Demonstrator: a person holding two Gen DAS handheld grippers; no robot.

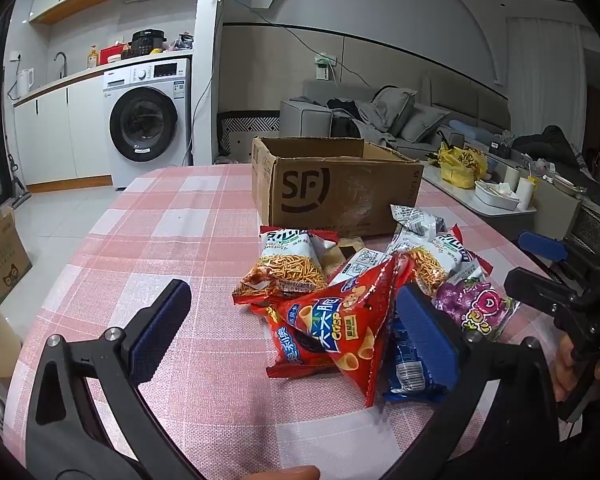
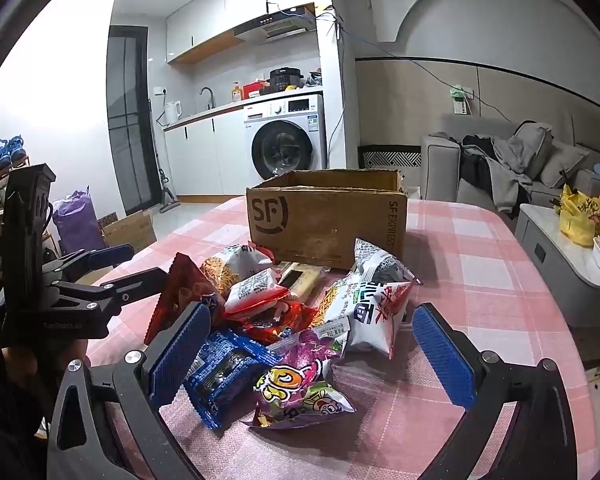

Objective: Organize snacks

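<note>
Both grippers hung low over the pink checked tabletop [image 1: 160,220], the left gripper [image 1: 296,332] and right gripper [image 2: 312,348] with fingers spread wide, gripping nothing. Just beyond lay the heaped snack packets [image 2: 292,312]; behind them stood an open cardboard box [image 1: 336,192].

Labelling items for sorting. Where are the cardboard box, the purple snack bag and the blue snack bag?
cardboard box [image 2: 324,220]: right wrist view, on its printed front wall.
purple snack bag [image 2: 300,384]: right wrist view, on the bag's front face.
blue snack bag [image 2: 224,372]: right wrist view, on its crinkled middle.
</note>
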